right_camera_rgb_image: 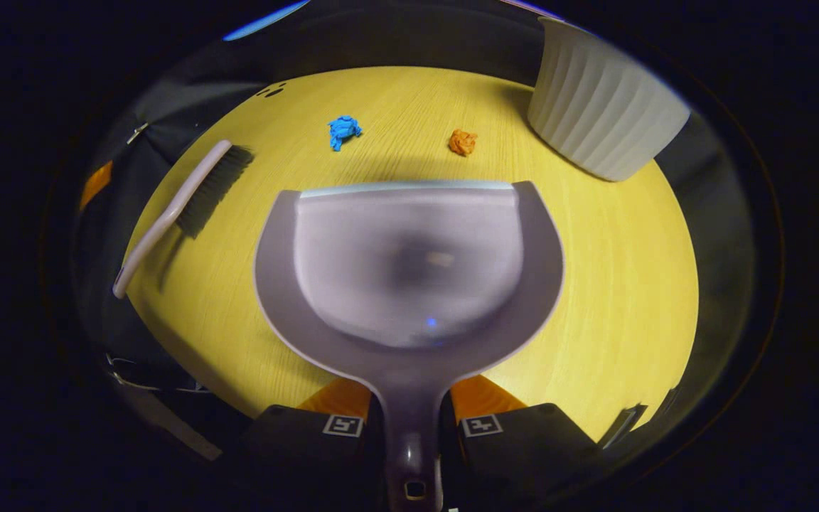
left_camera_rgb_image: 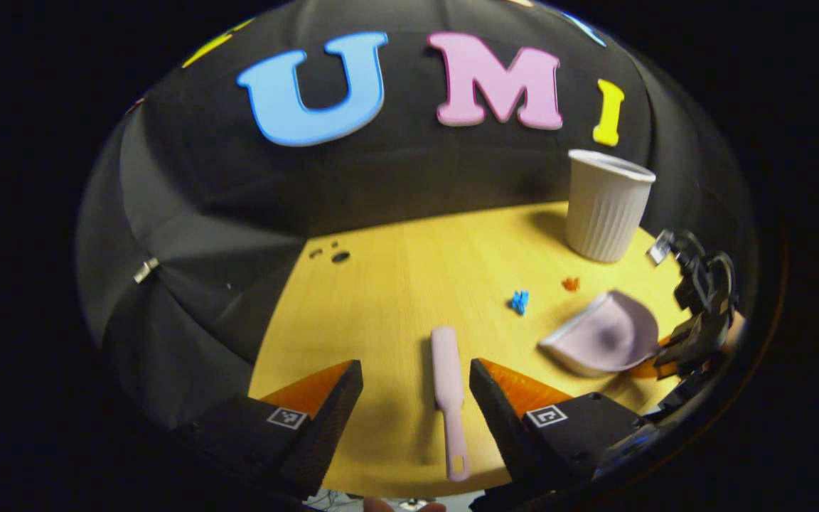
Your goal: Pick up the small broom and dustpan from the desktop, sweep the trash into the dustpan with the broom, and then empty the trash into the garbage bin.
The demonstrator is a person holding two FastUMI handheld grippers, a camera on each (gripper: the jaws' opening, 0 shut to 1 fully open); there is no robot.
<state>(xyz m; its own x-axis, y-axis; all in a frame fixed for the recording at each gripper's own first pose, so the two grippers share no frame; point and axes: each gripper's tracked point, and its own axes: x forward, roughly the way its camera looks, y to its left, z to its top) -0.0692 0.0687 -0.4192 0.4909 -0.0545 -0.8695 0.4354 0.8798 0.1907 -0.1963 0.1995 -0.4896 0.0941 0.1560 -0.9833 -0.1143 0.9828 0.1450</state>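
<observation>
- fingers (right_camera_rgb_image: 484, 398) of right gripper (right_camera_rgb_image: 409, 427) clamped on dustpan (right_camera_rgb_image: 409, 263) handle, pan tilted above desktop (right_camera_rgb_image: 630, 284).
- left gripper (left_camera_rgb_image: 416, 405) spread wide around broom (left_camera_rgb_image: 448, 391) lying on desktop.
- blue scrap (right_camera_rgb_image: 343, 130), orange scrap (right_camera_rgb_image: 462, 141) just beyond dustpan; bin (right_camera_rgb_image: 605, 107) beyond, to its right.

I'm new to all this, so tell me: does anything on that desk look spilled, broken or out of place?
Nothing looks damaged. Two crumpled scraps, a blue one and an orange one, lie loose on the desk ahead of the dustpan, near the upright white bin. The broom lies flat, not yet gripped.
</observation>
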